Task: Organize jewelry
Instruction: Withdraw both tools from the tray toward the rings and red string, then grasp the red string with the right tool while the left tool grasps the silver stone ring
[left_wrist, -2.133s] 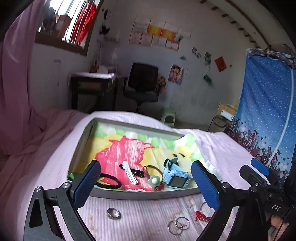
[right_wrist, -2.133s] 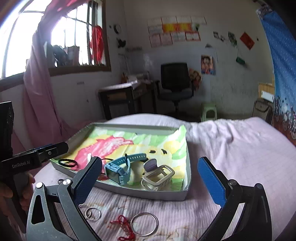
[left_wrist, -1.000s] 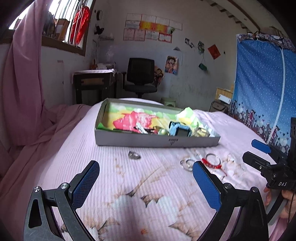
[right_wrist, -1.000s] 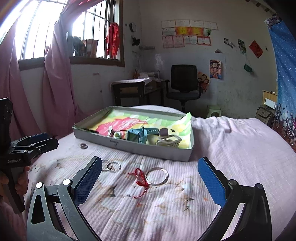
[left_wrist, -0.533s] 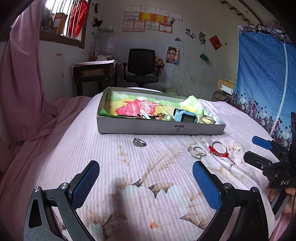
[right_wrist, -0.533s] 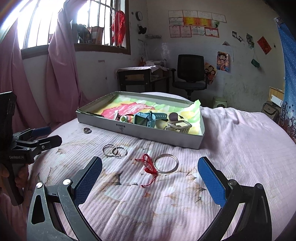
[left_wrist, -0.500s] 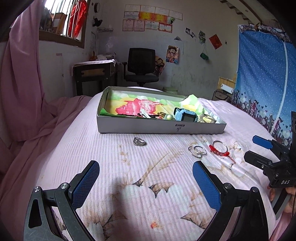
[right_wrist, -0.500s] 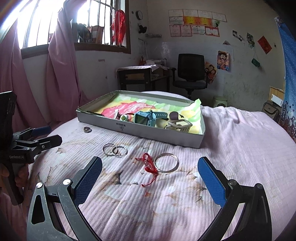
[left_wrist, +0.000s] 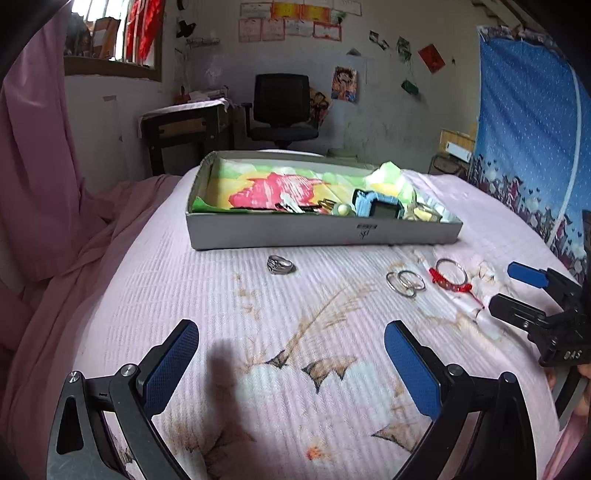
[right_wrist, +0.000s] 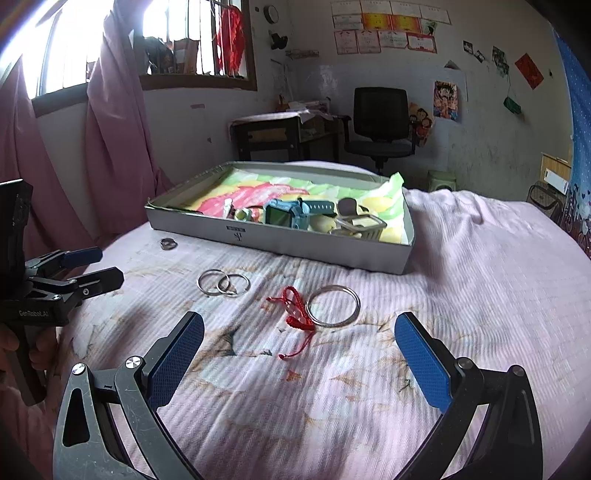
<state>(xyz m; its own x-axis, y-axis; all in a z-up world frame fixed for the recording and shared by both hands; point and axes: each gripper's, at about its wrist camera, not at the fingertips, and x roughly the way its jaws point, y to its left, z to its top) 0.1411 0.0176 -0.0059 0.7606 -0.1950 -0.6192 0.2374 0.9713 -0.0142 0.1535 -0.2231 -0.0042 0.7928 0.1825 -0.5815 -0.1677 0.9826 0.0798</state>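
A grey shallow box (left_wrist: 321, 234) (right_wrist: 280, 240) lined with colourful paper sits on a pink bedspread and holds a blue watch (left_wrist: 376, 206) (right_wrist: 286, 216), a beige watch (right_wrist: 360, 225) and small pieces. In front of it lie a silver ring (left_wrist: 280, 264) (right_wrist: 168, 243), two linked silver rings (left_wrist: 405, 283) (right_wrist: 223, 283), a red cord bracelet (left_wrist: 448, 284) (right_wrist: 295, 312) and a silver bangle (left_wrist: 450, 268) (right_wrist: 334, 305). My left gripper (left_wrist: 291, 352) (right_wrist: 92, 266) is open and empty, short of the ring. My right gripper (right_wrist: 299, 350) (left_wrist: 517, 291) is open and empty, just short of the bracelet.
A black office chair (left_wrist: 282, 107) and a dark desk (left_wrist: 184, 129) stand behind the bed. Pink curtains (right_wrist: 110, 140) hang at the left, a blue patterned curtain (left_wrist: 532, 122) at the right. The bedspread (left_wrist: 258, 369) slopes off at its edges.
Both grippers have pulled back from over the box to low above the bedspread. The loose rings and bracelet now lie ahead of them. Both stayed open and empty.
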